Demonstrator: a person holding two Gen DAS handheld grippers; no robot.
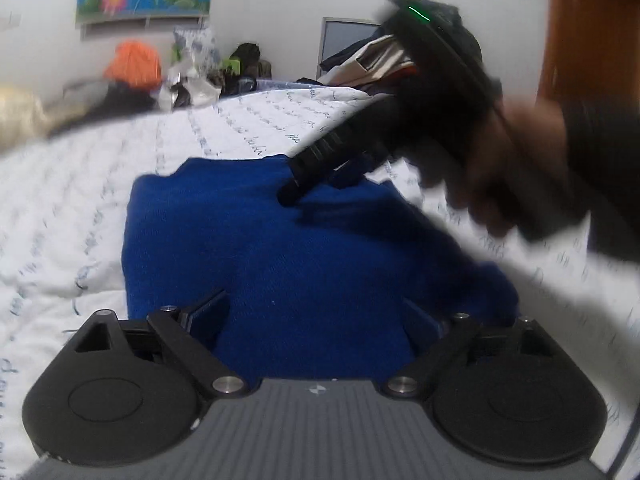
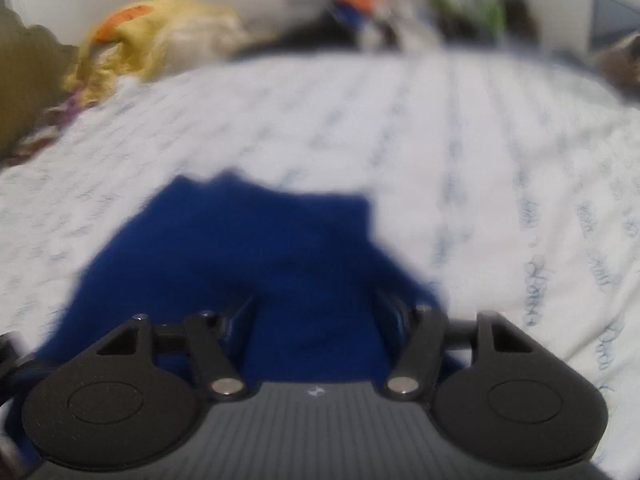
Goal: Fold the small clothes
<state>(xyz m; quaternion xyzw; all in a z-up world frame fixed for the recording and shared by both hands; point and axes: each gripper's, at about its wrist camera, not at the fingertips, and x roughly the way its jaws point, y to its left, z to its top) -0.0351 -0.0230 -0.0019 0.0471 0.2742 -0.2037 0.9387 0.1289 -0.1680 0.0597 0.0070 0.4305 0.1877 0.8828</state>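
A dark blue knitted garment lies folded into a rough rectangle on the white bed cover. My left gripper hovers over its near edge, jaws wide apart and touching nothing. The right gripper, held by a person's hand, points down at the garment's far edge and looks blurred. In the right wrist view the blue garment fills the space in front of the right gripper. Its fingers stand apart with cloth seen between them, and the pads do not visibly press on it.
White bed cover with blue script spreads around the garment. Along the far edge sit an orange item, bags and clutter, a clothes pile and a yellow bundle. A brown door stands at right.
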